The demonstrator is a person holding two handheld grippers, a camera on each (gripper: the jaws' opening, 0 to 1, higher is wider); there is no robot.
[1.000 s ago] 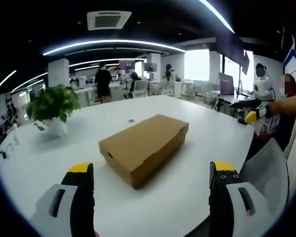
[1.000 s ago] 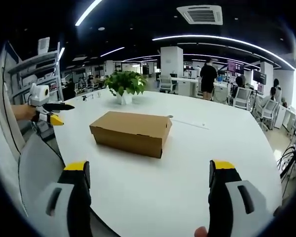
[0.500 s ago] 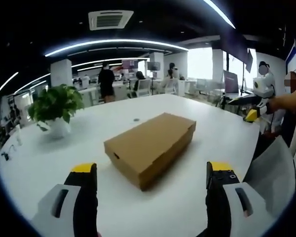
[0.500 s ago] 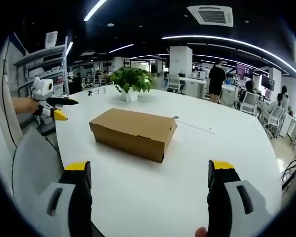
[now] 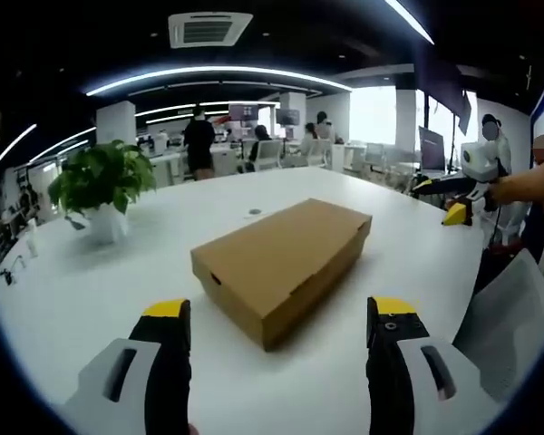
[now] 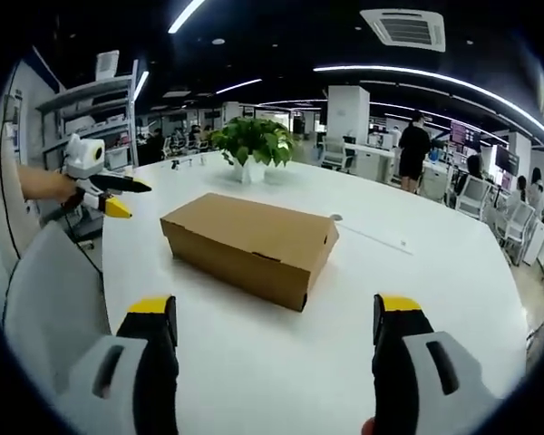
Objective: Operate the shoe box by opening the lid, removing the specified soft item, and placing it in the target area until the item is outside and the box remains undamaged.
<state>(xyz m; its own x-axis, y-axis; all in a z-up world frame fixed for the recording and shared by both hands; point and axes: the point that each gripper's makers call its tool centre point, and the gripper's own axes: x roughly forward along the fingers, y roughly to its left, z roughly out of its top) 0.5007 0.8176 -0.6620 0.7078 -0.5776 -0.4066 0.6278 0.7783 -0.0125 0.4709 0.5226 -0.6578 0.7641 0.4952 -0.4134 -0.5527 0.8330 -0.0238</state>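
A brown cardboard shoe box with its lid down lies on the white table. In the left gripper view my left gripper is open, its yellow-tipped jaws wide apart just short of the box's near corner. The right gripper shows there at the far right, held in a hand over the table's edge. In the right gripper view the box lies ahead of my open right gripper, with the left gripper at the left edge. Nothing sits between either pair of jaws.
A potted green plant stands on the table's far side, also the plant behind the box. A small round disc lies on the table past the box. A grey chair back is close beside me. Desks, chairs and people fill the office behind.
Both views have moved closer to the box, which now looks larger. Both grippers' jaws stand slightly nearer together. The box itself has not moved.
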